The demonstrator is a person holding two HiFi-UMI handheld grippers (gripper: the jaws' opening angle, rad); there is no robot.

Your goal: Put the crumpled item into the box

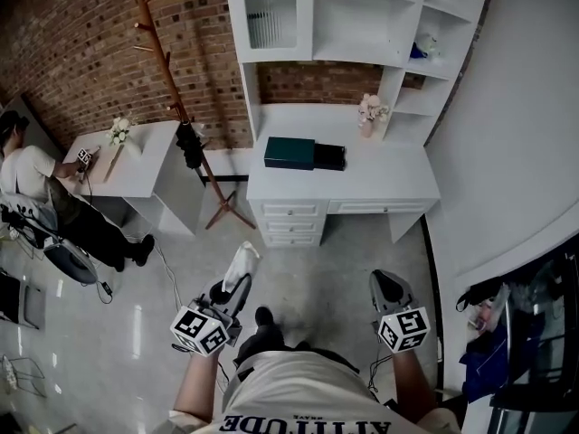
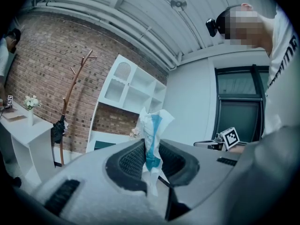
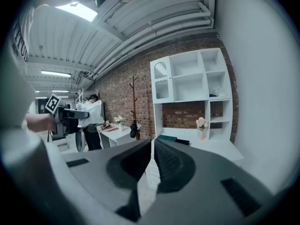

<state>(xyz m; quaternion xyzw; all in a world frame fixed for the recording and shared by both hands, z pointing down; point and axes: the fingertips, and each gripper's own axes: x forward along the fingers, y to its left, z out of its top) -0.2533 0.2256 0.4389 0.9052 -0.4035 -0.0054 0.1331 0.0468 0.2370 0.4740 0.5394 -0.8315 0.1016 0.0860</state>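
Grab done: my left gripper (image 1: 233, 289) pinches the crumpled wrapper (image 2: 152, 125), well short of the desk (image 1: 380, 183) | box (image 1: 289, 152) sits on the desk | right gripper (image 3: 151, 146) closed, empty | to do: carry over, drop in

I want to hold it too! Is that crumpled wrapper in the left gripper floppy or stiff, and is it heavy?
Probably floppy: the wrapper is creased and squashed thin in the left gripper. Likely very light: its thin top stands up unsupported. It might slip out if the grip loosened.
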